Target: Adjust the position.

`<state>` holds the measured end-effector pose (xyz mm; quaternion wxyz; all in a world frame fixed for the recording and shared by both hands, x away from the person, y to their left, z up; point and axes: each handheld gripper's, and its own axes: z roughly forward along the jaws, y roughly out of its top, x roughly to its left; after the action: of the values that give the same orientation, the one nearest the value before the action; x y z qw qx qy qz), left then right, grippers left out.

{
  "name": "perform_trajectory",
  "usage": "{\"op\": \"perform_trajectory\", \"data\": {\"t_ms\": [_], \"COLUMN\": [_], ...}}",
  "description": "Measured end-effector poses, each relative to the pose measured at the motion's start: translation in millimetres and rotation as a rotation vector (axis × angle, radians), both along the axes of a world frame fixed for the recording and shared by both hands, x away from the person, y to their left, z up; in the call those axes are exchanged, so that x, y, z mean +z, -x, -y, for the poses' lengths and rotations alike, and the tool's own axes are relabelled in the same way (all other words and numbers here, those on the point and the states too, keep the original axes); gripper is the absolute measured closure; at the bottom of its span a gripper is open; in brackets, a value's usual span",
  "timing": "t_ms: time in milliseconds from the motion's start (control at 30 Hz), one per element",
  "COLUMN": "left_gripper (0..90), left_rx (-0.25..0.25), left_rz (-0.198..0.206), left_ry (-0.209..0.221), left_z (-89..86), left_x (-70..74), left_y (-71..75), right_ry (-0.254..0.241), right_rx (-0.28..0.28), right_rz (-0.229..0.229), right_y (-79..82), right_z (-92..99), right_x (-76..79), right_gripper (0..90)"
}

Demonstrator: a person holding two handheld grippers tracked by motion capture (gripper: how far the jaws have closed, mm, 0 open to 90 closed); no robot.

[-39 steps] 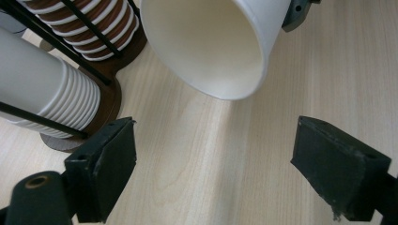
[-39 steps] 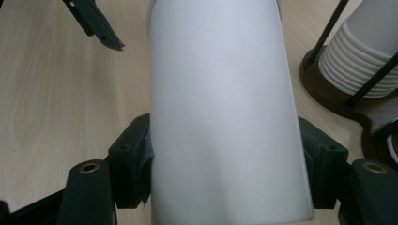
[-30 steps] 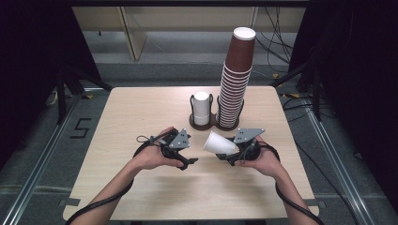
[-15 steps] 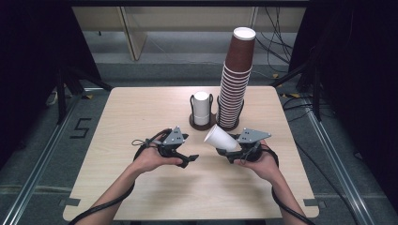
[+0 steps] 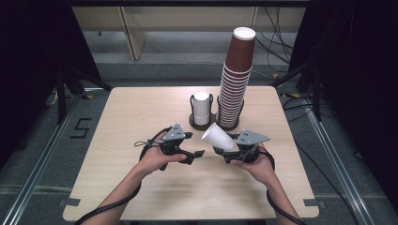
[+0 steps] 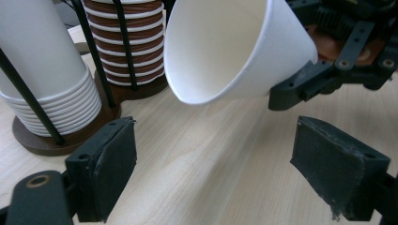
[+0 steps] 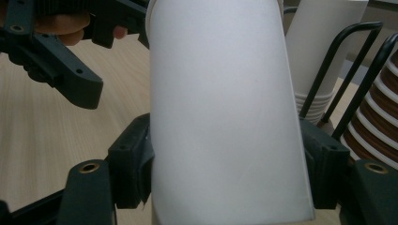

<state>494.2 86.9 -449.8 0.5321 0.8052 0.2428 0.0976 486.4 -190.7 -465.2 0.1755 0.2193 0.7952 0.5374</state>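
Left claw (image 6: 213, 154) view shows the white cup's (image 6: 234, 47) open mouth, clamped by right claw (image 5: 224, 151), left's jaws apart.

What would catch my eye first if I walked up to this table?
Probably the tall stack of brown cups at the far side of the table, towering over a shorter stack of white cups in a wire holder beside it. Nearer the person, the right gripper pinches a single white cup tilted on its side above the table, its mouth turned toward the left gripper, whose fingers stand apart with nothing between them.
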Motion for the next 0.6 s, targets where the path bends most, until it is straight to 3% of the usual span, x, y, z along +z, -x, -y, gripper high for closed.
{"op": "perform_trajectory", "data": {"t_ms": [67,133,300,333,400,433,467,600], "left_gripper": [13.9,13.9,13.9,13.9,13.8,13.7,13.7,13.0], "left_rx": [0.000,0.011,0.006,0.006,-0.003,-0.002,-0.002,0.006], "left_rz": [-0.019,-0.032,-0.036,-0.037,-0.045,-0.045,-0.047,-0.060], "left_ry": [0.024,0.045,0.043,0.044,0.054,0.054,0.056,0.056], "left_z": [-0.5,0.0,1.8,2.2,2.8,3.0,3.3,4.2], "left_x": [0.4,1.1,3.1,3.3,3.3,3.4,3.5,4.0], "left_y": [-2.5,-3.8,-5.1,-5.1,-5.9,-6.1,-6.2,-7.3], "right_ry": [-0.003,-0.006,0.006,0.001,-0.001,-0.006,-0.006,-0.008], "right_rx": [0.005,-0.011,-0.007,-0.006,0.005,-0.005,0.008,-0.004], "right_rz": [0.045,0.029,0.044,0.021,0.028,0.010,0.033,0.025], "right_y": [-2.5,-1.3,-2.0,-0.5,-1.3,0.2,-1.5,0.0], "right_z": [0.0,-0.4,-0.5,-1.2,-2.0,-3.0,-2.9,-4.0], "right_x": [-1.3,-2.4,-2.8,-2.7,-3.0,-2.8,-2.2,-1.0], "right_gripper": [32.4,32.4,32.5,32.5,32.5,32.5,32.5,32.5]}}
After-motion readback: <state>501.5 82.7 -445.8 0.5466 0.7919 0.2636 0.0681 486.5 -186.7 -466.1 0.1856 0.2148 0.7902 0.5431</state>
